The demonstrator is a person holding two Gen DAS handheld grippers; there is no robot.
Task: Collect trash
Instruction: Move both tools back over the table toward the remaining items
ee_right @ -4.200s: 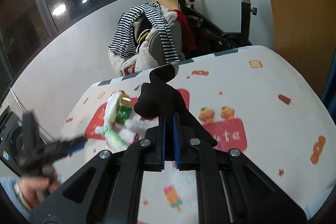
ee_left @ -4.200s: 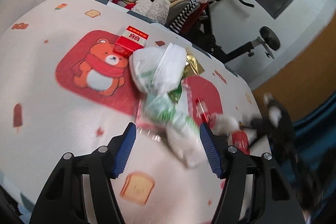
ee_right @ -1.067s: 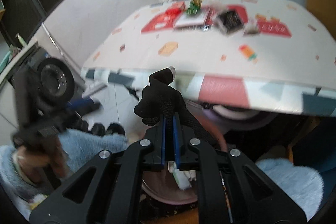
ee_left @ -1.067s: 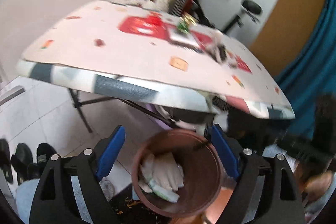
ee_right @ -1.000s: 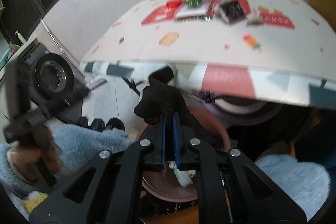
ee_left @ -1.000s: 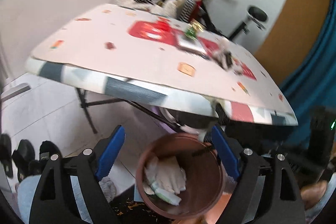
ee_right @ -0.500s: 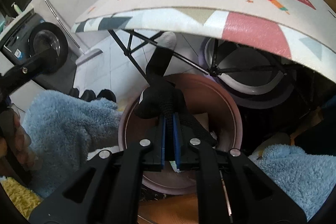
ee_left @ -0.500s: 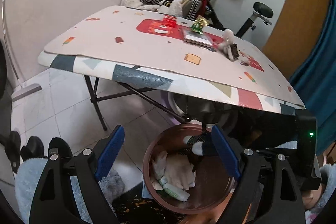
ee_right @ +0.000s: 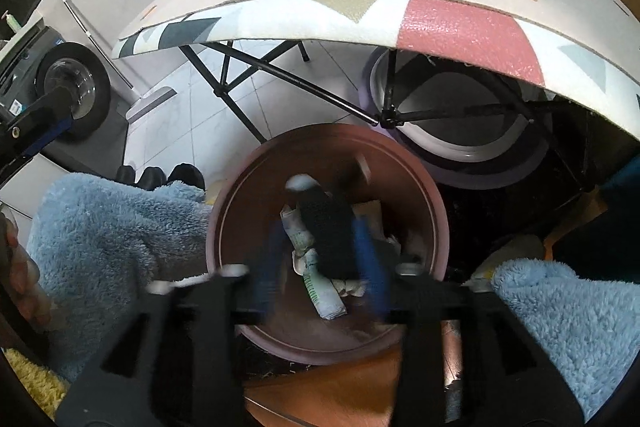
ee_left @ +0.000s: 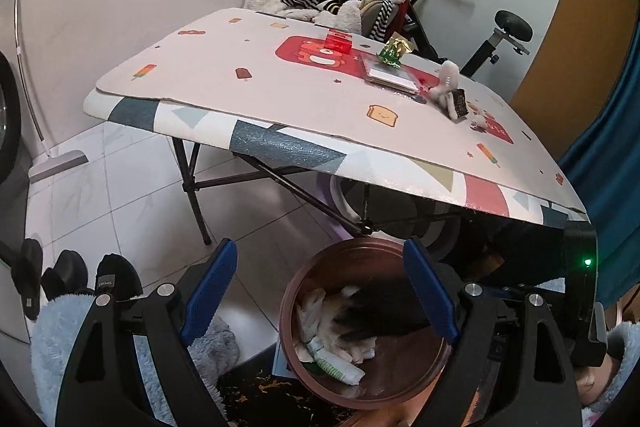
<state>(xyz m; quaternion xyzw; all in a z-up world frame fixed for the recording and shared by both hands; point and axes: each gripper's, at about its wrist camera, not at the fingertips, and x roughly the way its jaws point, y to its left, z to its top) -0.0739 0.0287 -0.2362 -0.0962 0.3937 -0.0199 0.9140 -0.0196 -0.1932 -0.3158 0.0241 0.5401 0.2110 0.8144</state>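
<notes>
The right tongs [ee_right: 320, 259], clamped on the black-and-white fabric sock [ee_right: 326, 231] a second ago, are opening; it drops into the round brown plastic bin [ee_right: 240, 187].

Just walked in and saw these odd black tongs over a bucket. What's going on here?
A person is clearing trash off the table into a brown bin on the floor, with a handheld gripper in each hand. The right gripper is over the bin with its jaws opening, and a black sock lies between them, above wrappers already in the bin. The left gripper hangs open and empty beside it. A few bits remain on the table.
</notes>
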